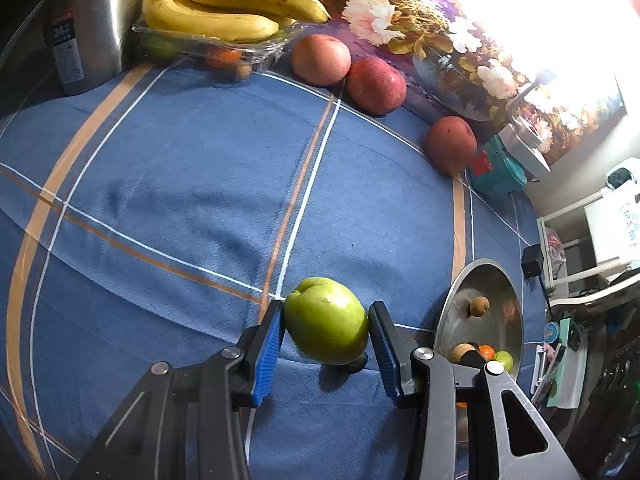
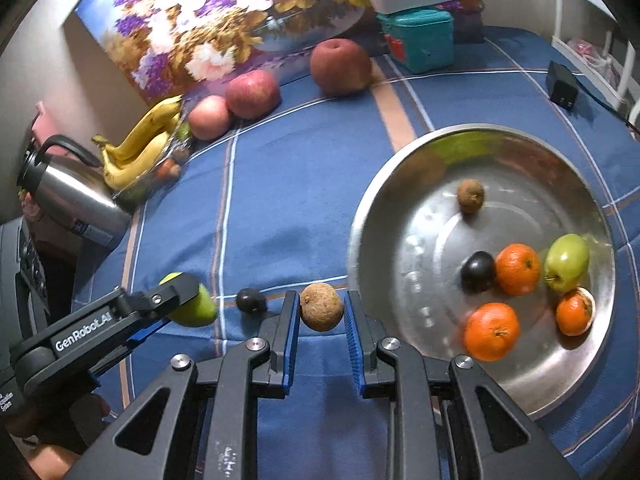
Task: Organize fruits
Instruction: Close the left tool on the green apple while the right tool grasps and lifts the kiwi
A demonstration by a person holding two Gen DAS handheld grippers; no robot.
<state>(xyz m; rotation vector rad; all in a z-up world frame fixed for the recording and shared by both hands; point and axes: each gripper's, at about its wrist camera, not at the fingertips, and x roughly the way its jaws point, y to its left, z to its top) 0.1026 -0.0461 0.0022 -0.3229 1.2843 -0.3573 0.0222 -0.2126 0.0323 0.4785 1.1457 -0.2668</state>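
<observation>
The left gripper (image 1: 326, 324) clamps a green fruit (image 1: 326, 322) above the blue cloth (image 1: 180, 200). Right of it, the right gripper (image 2: 322, 310) pinches a small brown fruit (image 2: 321, 306) just beside the steel bowl (image 2: 400, 216), which holds 3 oranges (image 2: 517, 269).

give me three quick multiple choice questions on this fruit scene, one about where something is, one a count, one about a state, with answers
1. Where do the bananas lie?
A. in the metal bowl
B. on a clear plastic tray
C. on the teal box

2. How many orange fruits are in the metal bowl?
A. one
B. three
C. five

3. What is the left hand-held gripper doing?
A. holding a green fruit
B. open with nothing in it
C. holding a banana

Answers: 1 B, they rest on the clear plastic tray by the kettle. 2 B, three show in the right wrist view. 3 A, its pads grip the green fruit.
</observation>
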